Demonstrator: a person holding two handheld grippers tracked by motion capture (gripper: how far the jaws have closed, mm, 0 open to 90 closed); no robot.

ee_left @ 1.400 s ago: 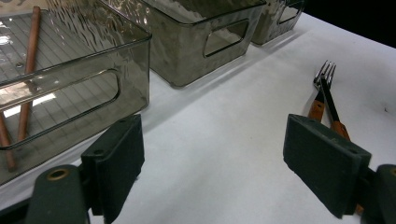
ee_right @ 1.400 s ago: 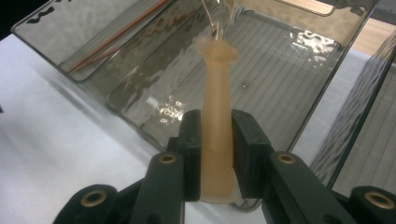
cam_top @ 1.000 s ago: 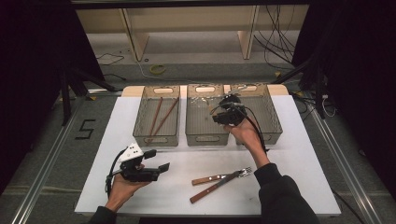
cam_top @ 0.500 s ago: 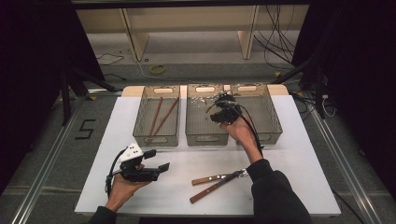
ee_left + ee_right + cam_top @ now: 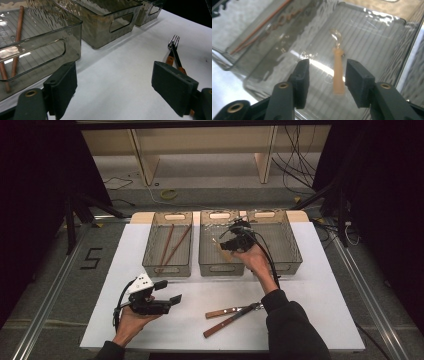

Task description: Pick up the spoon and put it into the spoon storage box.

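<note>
— Smoked-plastic middle bin (image 5: 220, 265) at twelve o'clock; my right gripper (image 5: 325, 81) hangs over it, jaws just parted, pressing on nothing. The spoon (image 5: 338, 72) lies on the bin floor below.

— How will it handle?

— Light, stiff, probably slick. I'd take the pale wooden handle, not the clear bowl. Left gripper (image 5: 113, 87) idles spread at seven o'clock.

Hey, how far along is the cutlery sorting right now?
Done: two chopsticks lie in the left bin. In hand: the right gripper, jaws just opening, hangs over a wooden-handled spoon in the middle bin, not pressing it. Left: two forks on the table.
</note>
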